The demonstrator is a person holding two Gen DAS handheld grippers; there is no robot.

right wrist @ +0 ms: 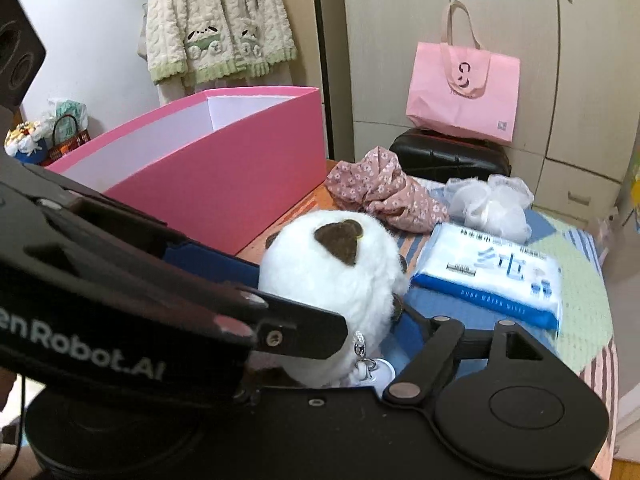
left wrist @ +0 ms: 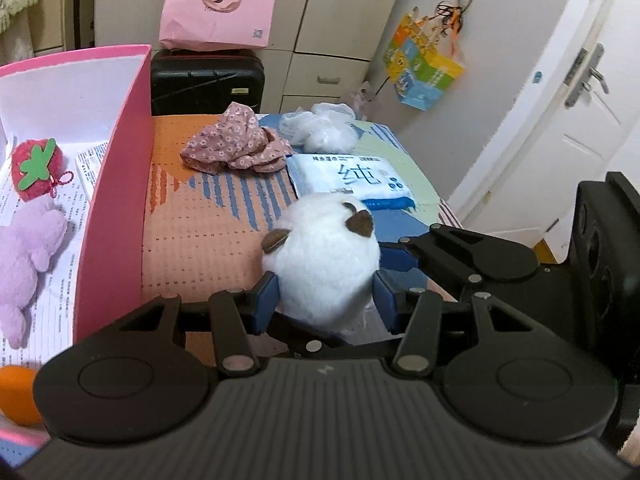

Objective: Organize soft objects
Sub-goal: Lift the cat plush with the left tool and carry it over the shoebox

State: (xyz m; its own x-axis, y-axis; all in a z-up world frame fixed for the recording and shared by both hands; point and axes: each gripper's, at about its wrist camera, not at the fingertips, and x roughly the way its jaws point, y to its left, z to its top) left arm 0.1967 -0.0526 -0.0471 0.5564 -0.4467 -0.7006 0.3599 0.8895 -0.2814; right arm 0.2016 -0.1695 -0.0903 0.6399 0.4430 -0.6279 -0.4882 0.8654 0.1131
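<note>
Left claw [left wrist: 326,294] pinched the round white fluffy plush toy [left wrist: 324,256], pink cardboard box [left wrist: 116,200] to its left; right claw [right wrist: 340,320] probably spread.

Each camera sits just behind its own tool, looking steeply down and forward along the fingers, very near the patterned cloth-covered worktop [left wrist: 208,232]. Both views share the fluffy white round plush toy [left wrist: 324,260] at lower centre, the tall pink cardboard box [right wrist: 224,184] on the left and the pink paper shopping bag [right wrist: 464,92] at the top.

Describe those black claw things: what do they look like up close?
Each gripper is matte black plastic: a ribbed body, two round discs side by side, and flat linkage bars joined by silver rivets. The fingers end in blue pads. The left gripper's side carries white lettering ending "Robot.AI". A thin black cable trails at the lower left of the right wrist view.
</note>
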